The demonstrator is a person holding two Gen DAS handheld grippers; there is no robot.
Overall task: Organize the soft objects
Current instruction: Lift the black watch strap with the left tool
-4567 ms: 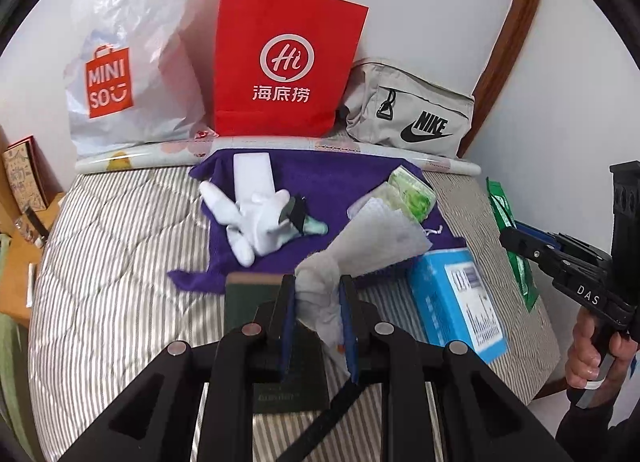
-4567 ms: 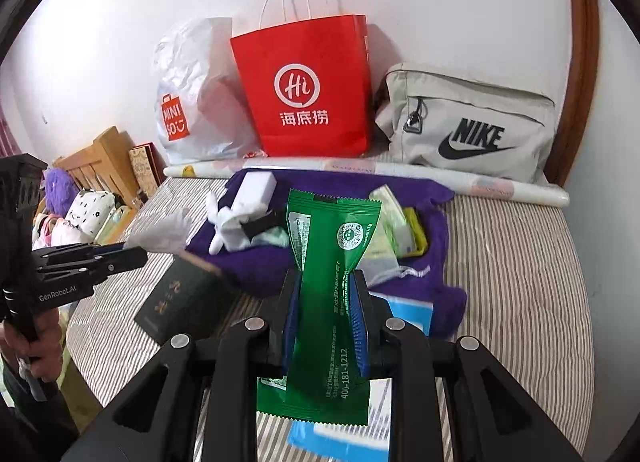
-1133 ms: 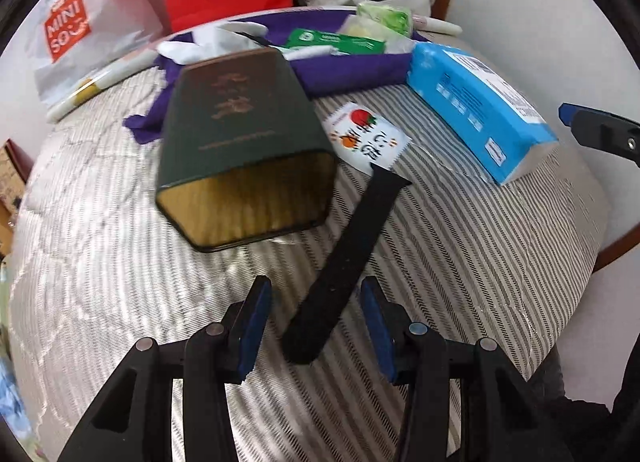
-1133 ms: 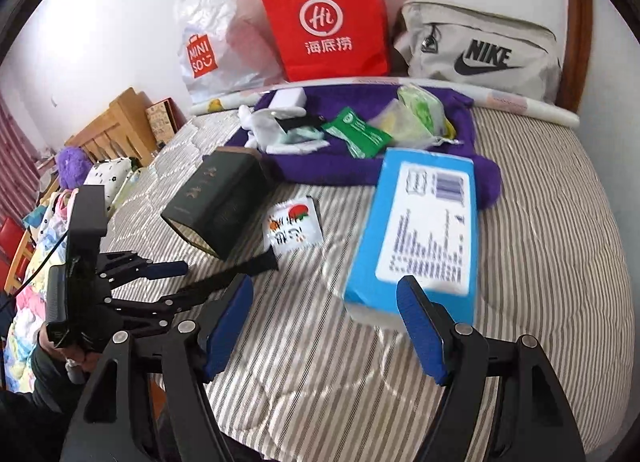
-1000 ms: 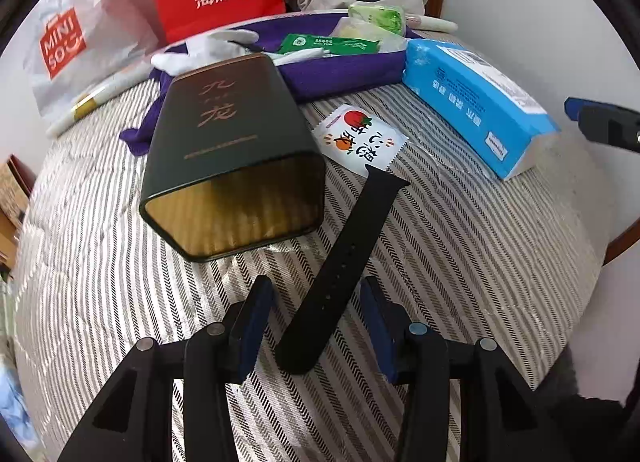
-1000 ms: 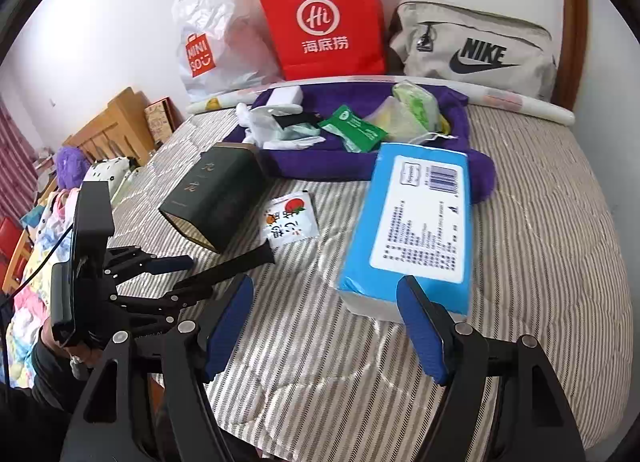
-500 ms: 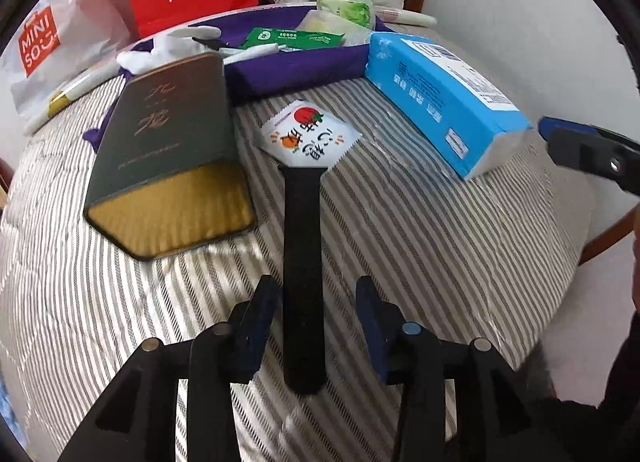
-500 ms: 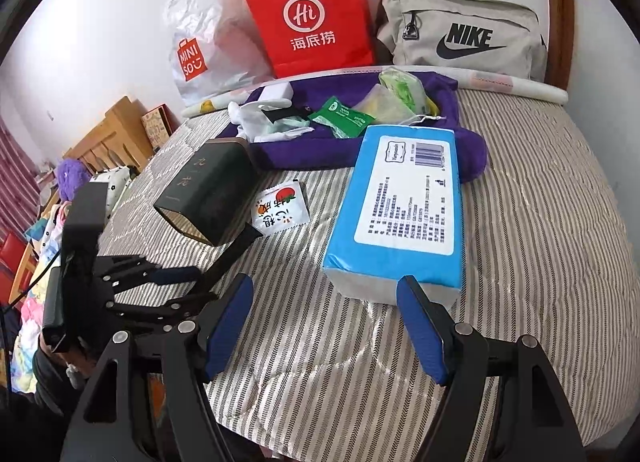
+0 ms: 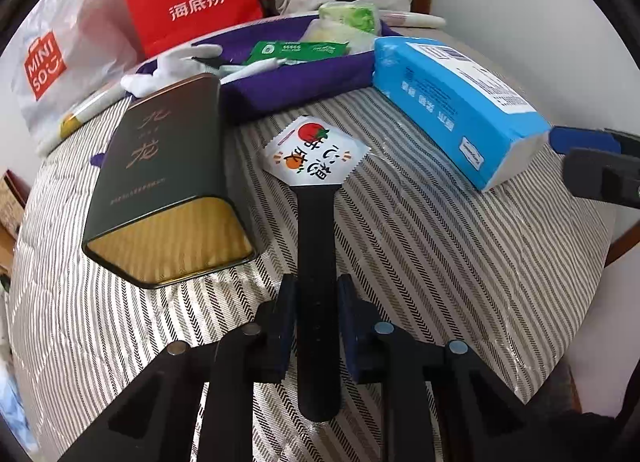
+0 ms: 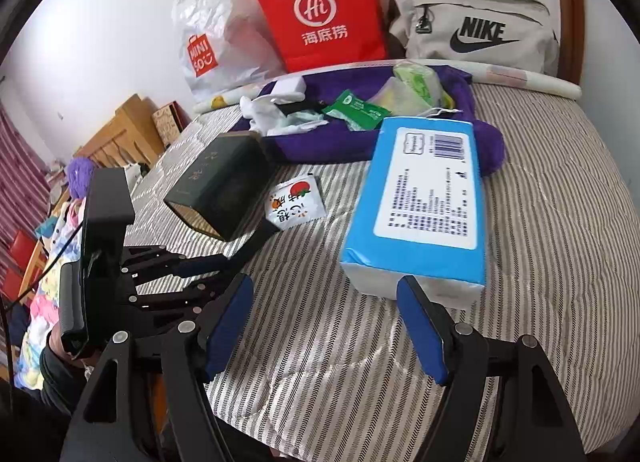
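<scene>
Black and flat, the watch strap (image 9: 316,262) lies lengthwise on the striped mattress (image 9: 440,262), its near half between the fingers of my left gripper (image 9: 316,294); the pads sit close along both edges of the strap, but I cannot tell whether they are pressing on it; the strap's far tip touches a small white sachet (image 9: 314,153) printed with a tomato; just left of the strap lies a dark green tin (image 9: 160,165) on its side, gold base towards me; to the right, a blue tissue pack (image 9: 452,105) lies at an angle; my right gripper (image 10: 324,322) hovers spread wide, nothing between its blue pads, at the near end of the tissue pack (image 10: 424,197); farther off, a purple cloth (image 10: 480,141) carries a white glove (image 10: 272,113), a green packet (image 10: 356,107) and other soft wrappers; against the far wall stand a red paper bag (image 10: 324,9), a white plastic bag (image 10: 208,33) and a grey pouch (image 10: 476,29).
</scene>
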